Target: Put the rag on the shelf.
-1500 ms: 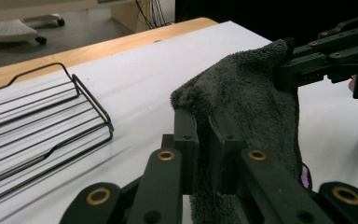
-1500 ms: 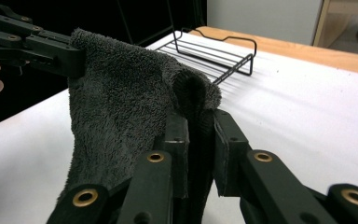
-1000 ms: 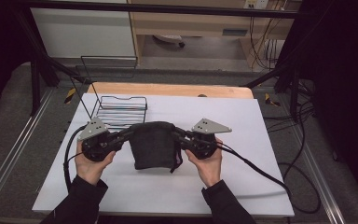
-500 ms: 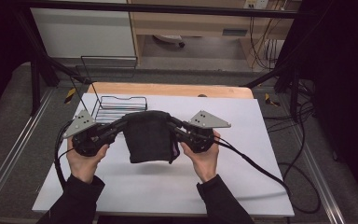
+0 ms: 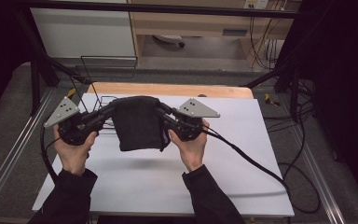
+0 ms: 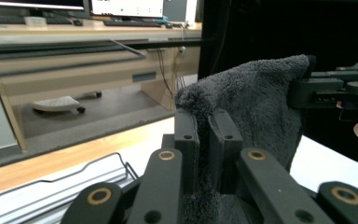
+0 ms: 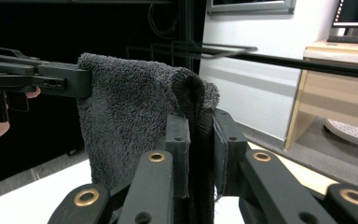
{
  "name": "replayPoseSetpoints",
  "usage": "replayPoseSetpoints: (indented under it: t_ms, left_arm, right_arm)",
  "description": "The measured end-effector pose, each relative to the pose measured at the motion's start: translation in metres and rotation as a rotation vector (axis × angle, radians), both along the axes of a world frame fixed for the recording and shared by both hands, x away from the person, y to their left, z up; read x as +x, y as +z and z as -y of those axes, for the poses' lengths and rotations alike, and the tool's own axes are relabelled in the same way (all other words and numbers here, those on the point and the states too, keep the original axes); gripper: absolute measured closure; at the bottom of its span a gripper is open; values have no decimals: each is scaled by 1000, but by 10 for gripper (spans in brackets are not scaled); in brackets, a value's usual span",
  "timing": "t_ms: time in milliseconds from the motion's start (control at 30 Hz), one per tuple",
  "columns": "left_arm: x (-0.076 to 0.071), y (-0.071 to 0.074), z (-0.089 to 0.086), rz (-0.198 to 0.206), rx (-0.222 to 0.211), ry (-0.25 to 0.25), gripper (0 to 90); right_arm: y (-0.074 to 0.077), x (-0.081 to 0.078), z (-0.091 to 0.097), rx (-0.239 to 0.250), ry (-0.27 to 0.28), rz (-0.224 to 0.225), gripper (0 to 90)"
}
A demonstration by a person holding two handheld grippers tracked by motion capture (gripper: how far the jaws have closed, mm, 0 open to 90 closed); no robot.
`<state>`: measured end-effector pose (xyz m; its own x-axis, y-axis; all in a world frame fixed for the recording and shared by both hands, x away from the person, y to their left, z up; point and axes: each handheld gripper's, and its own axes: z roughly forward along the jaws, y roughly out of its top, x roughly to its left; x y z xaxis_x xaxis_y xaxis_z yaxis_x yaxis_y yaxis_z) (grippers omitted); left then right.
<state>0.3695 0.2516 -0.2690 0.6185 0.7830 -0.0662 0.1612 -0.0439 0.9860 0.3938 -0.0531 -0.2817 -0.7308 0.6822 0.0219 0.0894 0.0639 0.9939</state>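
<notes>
A black wire rack (image 5: 103,100) stands on the white table (image 5: 242,158) just behind the left gripper (image 5: 106,110), its thin rods partly hidden by the cloth and the gripper body; in the left gripper view a low part of the rack (image 6: 65,184) lies just below and to the left of the jaws. Beyond the rack a strip of bare wood (image 5: 177,89) edges the table. Nothing lies under the cloth on the white surface, only its soft shadow. Cables (image 5: 247,156) trail off from the right gripper (image 5: 161,112) across the table toward the floor.

The dark grey towel (image 5: 137,122) hangs between the two sets of jaws, clear of the table. Its top edge runs roughly level from one gripper to the other, and the rest drops straight down from that edge, so its long axis is probably vertical, though folds make this hard to judge.

The left gripper's jaws are nearly closed, pinching one top corner of the towel (image 6: 256,107). The right gripper's jaws are likewise almost together, clamped on the other top corner (image 7: 135,121), with pile bulging above the pads.
</notes>
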Motion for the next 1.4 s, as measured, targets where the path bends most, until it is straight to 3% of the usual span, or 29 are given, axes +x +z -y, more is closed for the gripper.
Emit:
replayPoseSetpoints:
  t_ms: [833,1400]
  left_arm:
    - [16,62,-38,114,-90,91,829]
    - [31,97,-59,159,-120,135,830]
  right_arm:
    - [61,26,-49,64,-13,135,794]
    - [101,42,-74,72,-19,187,793]
